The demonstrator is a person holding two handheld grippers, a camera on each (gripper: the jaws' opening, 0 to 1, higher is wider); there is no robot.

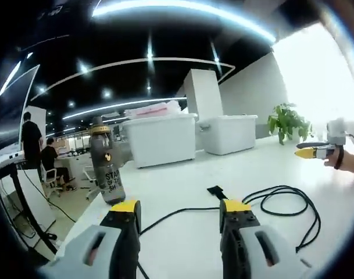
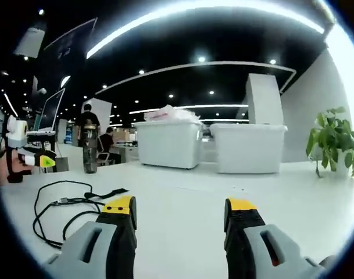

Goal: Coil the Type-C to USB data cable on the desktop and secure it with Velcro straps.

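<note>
left gripper (image 1: 179,210): wide, holds nothing | right gripper (image 2: 179,208): wide, holds nothing | black cable (image 1: 281,203) loose on white bench (image 1: 182,174), centre-right | bottle (image 1: 106,168) centre-left

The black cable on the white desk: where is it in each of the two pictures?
Left gripper view: the black cable lies loosely looped at lower right, beside the right finger.
Right gripper view: it lies at lower left, left of the fingers.
Shared landmark: the dark bottle standing on the desk.
</note>
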